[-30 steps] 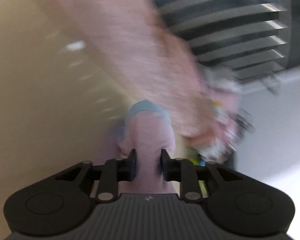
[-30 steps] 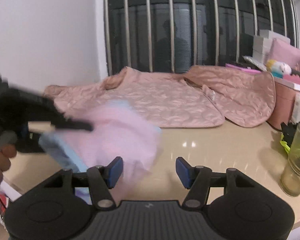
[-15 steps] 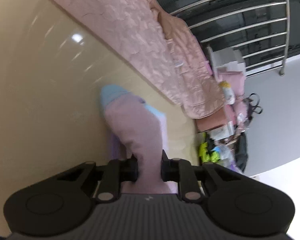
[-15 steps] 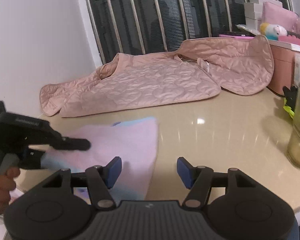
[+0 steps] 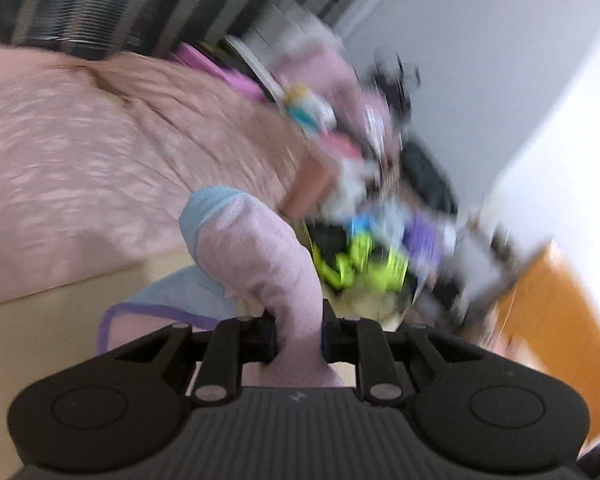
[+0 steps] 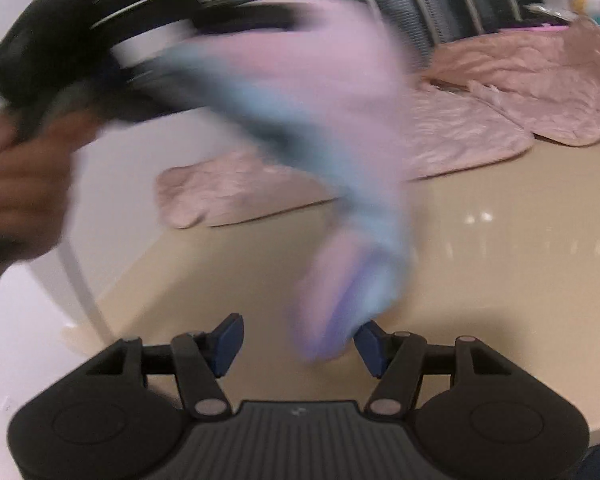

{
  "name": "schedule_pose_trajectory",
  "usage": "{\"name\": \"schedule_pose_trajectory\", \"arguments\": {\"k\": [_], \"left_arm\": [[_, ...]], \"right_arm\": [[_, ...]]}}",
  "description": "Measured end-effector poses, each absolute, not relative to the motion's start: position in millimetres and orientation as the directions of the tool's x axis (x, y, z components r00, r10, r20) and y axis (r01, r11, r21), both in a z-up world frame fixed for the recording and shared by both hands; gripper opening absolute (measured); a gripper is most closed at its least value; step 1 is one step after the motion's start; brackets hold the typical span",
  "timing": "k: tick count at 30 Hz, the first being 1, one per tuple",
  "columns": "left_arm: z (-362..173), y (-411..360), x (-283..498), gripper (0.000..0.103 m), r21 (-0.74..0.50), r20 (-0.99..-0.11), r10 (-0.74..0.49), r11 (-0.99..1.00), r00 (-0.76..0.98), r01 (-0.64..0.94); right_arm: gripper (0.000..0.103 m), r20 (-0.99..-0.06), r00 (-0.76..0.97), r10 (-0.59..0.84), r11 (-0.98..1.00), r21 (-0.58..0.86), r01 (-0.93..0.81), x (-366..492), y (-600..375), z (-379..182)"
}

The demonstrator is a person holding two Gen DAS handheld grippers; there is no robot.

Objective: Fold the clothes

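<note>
the left gripper [image 5: 299,334] pinches the pink and blue garment [image 5: 260,256], lifted above the tabletop [image 6: 500,272]. its hanging end dangles between the spread fingers of the right gripper [image 6: 299,342], unpinched.

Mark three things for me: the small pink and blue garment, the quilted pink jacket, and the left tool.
small pink and blue garment [image 5: 260,264]: left wrist view, bunched pink fabric.
quilted pink jacket [image 6: 460,136]: right wrist view, flat quilted panel.
left tool [image 5: 299,338]: left wrist view, between its fingertips, gripping the garment.
</note>
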State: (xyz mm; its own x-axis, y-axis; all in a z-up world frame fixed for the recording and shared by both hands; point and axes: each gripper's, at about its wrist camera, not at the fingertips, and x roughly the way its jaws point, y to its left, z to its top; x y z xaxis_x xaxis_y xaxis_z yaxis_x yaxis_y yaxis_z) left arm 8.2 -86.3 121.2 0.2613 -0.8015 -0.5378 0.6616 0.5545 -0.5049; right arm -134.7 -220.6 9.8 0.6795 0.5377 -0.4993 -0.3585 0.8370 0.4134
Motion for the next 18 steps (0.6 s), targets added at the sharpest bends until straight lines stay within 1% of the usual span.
{"name": "schedule_pose_trajectory", "arguments": {"k": [2, 6, 8, 10, 11, 12, 13, 15, 16, 18], "left_arm": [[112, -119, -2, 0.018, -0.44, -0.591, -0.772, 0.552, 0.234, 0.708], [86, -137, -30, 0.018, -0.331, -0.678, -0.709, 0.53, 0.194, 0.781], [80, -136, -44, 0.018, -0.26, -0.733, -0.659, 0.501, 0.169, 0.826], [78, -132, -60, 0.018, -0.177, -0.778, -0.608, 0.455, 0.16, 0.873], [82, -130, -69, 0.018, -0.137, -0.783, -0.601, 0.417, 0.16, 0.899], [86, -128, -78, 0.018, -0.097, -0.788, -0.594, 0.377, 0.16, 0.921], [90, -126, -86, 0.018, -0.062, -0.791, -0.591, 0.335, 0.158, 0.94], [101, -120, -100, 0.018, -0.036, -0.779, -0.613, 0.246, 0.127, 0.969], [106, -117, -106, 0.018, -0.021, -0.776, -0.621, 0.203, 0.112, 0.979], [112, -115, -116, 0.018, 0.018, -0.788, -0.607, 0.151, 0.108, 0.988]], "right_arm": [[0.06, -0.522, 0.685, 0.509, 0.858, 0.367, -0.358, -159, -237, 11], [0.06, -0.547, 0.735, 0.401, 0.916, 0.235, -0.325, -210, -301, 30], [0.062, -0.539, 0.756, 0.372, 0.924, 0.142, -0.354, -217, -330, 54], [0.068, -0.522, 0.766, 0.376, 0.898, 0.003, -0.439, -212, -341, 82], [0.074, -0.518, 0.758, 0.396, 0.857, -0.086, -0.507, -206, -341, 94], [0.078, -0.521, 0.741, 0.424, 0.792, -0.183, -0.582, -200, -338, 106], [0.078, -0.527, 0.721, 0.45, 0.712, -0.276, -0.646, -193, -335, 117], [0.078, -0.586, 0.638, 0.499, 0.499, -0.409, -0.765, -177, -318, 134], [0.078, -0.624, 0.59, 0.513, 0.374, -0.457, -0.807, -169, -308, 141], [0.075, -0.701, 0.495, 0.513, 0.158, -0.49, -0.857, -152, -286, 151]]}}
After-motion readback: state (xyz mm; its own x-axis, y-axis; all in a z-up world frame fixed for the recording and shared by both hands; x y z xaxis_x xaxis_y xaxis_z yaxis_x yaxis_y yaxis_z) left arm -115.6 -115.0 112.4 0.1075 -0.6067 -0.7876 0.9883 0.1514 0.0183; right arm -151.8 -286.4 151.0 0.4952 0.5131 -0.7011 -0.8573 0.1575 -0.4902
